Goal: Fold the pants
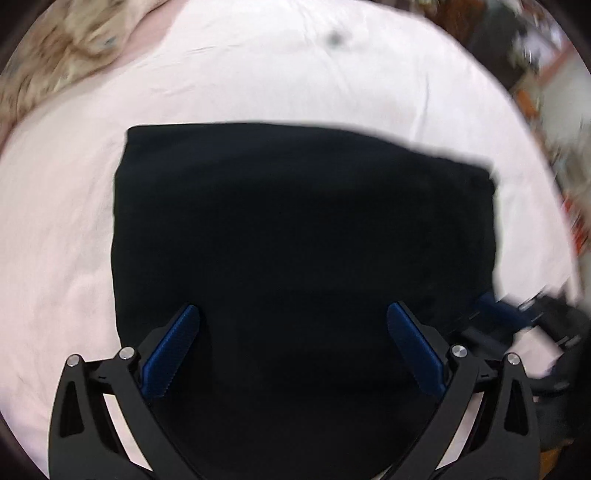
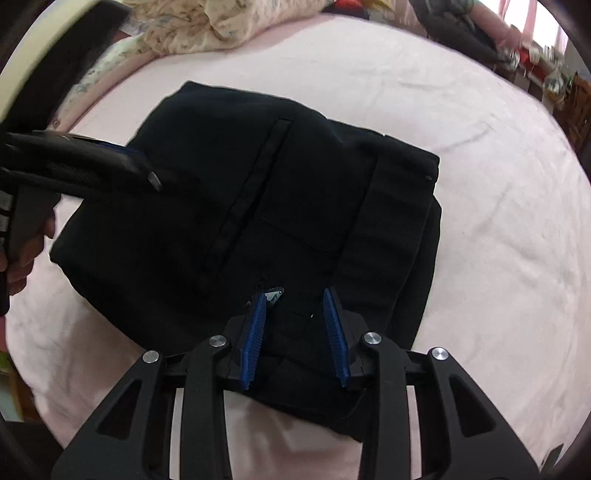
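Observation:
Black pants (image 1: pixel 295 221) lie folded into a thick rectangle on a pale pink bedsheet (image 1: pixel 55 240). My left gripper (image 1: pixel 293 310) hovers over their near half, wide open, with nothing between its blue pads. In the right wrist view the pants (image 2: pixel 258 184) show a pocket seam and a ribbed waistband (image 2: pixel 391 221). My right gripper (image 2: pixel 295 295) sits low over their near edge, jaws part-way apart, beside a small label (image 2: pixel 275 293); the pads do not press on the cloth. The left gripper (image 2: pixel 151 179) comes in from the left, and the right gripper (image 1: pixel 517 321) shows blurred at the right.
A crumpled floral blanket (image 2: pixel 207 29) is bunched at the far left of the bed (image 2: pixel 480 258). Room clutter (image 1: pixel 535 55) stands beyond the bed's right side. A person's hand (image 2: pixel 22 258) holds the left gripper's handle.

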